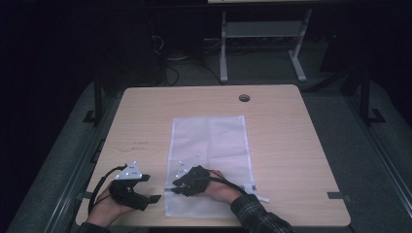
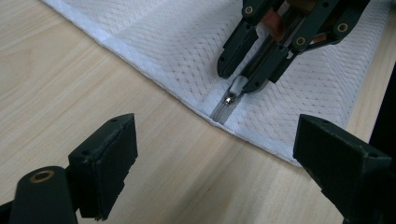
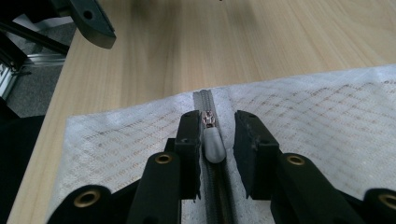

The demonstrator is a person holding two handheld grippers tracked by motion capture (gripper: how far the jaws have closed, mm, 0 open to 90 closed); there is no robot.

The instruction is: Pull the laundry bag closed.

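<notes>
Both hands sit at the bench's (image 1: pixel 291 145) near edge, white mesh zip bag (image 1: pixel 209 145) lying flat between them. Left gripper (image 2: pixel 215 154) stands spread, empty. Right gripper (image 3: pixel 212 140) brackets the grey zipper pull (image 3: pixel 214 144) without pinching it yet; the limp, light mesh would bunch, so that pull looks the place to grasp.

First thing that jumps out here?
The white mesh bag lying flat mid-table, with the right gripper set down at its near edge, jaws straddling the grey zipper pull with a gap on one side. The left gripper rests open on bare wood beside the bag.
</notes>
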